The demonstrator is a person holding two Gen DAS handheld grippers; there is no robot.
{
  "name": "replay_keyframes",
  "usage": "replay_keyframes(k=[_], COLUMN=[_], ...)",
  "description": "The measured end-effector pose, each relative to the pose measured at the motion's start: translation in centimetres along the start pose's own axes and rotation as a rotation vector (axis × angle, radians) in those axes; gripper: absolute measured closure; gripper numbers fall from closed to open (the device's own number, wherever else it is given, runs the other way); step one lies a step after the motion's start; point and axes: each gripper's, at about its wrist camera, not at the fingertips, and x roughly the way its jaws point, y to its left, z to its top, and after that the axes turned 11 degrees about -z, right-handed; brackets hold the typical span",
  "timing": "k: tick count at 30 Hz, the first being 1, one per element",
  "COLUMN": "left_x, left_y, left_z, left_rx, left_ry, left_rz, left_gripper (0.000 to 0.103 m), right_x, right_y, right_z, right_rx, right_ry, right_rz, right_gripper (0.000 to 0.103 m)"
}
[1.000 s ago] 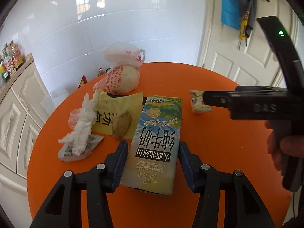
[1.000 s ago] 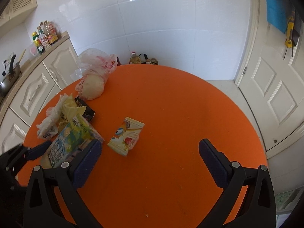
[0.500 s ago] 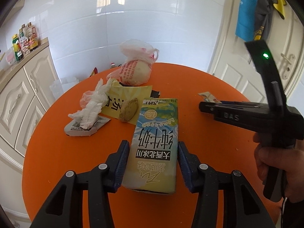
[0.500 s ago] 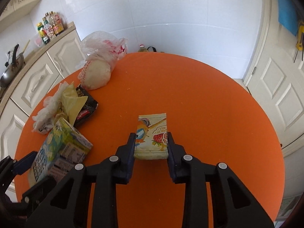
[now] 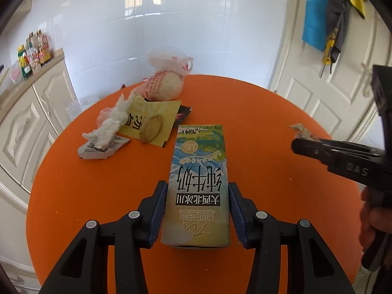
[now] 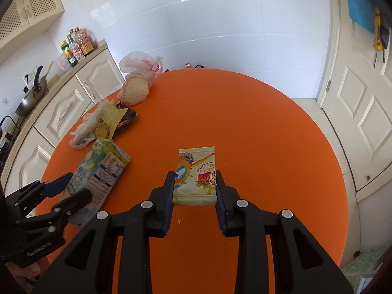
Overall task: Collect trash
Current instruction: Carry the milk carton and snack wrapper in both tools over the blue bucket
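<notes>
My left gripper (image 5: 198,203) is shut on a green and yellow milk carton (image 5: 198,181) and holds it above the round orange table (image 5: 257,112). The carton also shows in the right wrist view (image 6: 100,171), held by the left gripper (image 6: 66,191). My right gripper (image 6: 194,183) is shut on a small yellow jelly pouch (image 6: 196,174) with a strawberry print. In the left wrist view the right gripper (image 5: 301,144) comes in from the right, with the pouch's tip (image 5: 300,128) just showing.
At the table's left lie a yellow wrapper (image 5: 152,120) with a brown scrap on it, crumpled white tissue (image 5: 110,125), a black wrapper (image 6: 125,120) and a tied plastic bag (image 5: 166,83). Cream cabinets (image 6: 63,107) stand left; a white door (image 6: 362,112) stands right.
My right gripper moved over the jelly pouch, closed on it and lifted it. My left gripper raised the milk carton higher off the table.
</notes>
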Motion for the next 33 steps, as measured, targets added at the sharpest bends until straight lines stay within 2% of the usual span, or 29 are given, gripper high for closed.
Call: replay_keyframes(k=[3, 6, 14, 24, 33], left_x=[1.6, 1.9, -0.9, -4.9, -3.6], left_y=[-0.1, 0.5, -1.9, -9.1, -16.4], left_z=[0.4, 0.8, 1.3, 4.1, 5.9], left_rx=[0.012, -0.023, -0.009, 0.122, 0.237], left_ry=[0.024, 0.014, -0.075, -0.179, -0.179], left_rz=[0.024, 0.0, -0.02, -0.102, -0.218], left_gripper=[0.058, 0.059, 0.06, 0.06, 0.06], right_x=[-0.5, -1.2, -3.8, -10.2, -14.4], right_y=[-0.5, -1.0, -3.8, -8.5, -15.3], right_z=[-0.5, -0.9, -1.4, -1.1, -2.8], right_rx=[0.005, 0.011, 0.054, 0.123, 0.231], right_ry=[-0.001, -0.008, -0.053, -0.181, -0.246], right_rz=[0.004, 0.007, 0.001, -0.03, -0.092], right_gripper=[0.074, 0.074, 0.074, 0.074, 0.074])
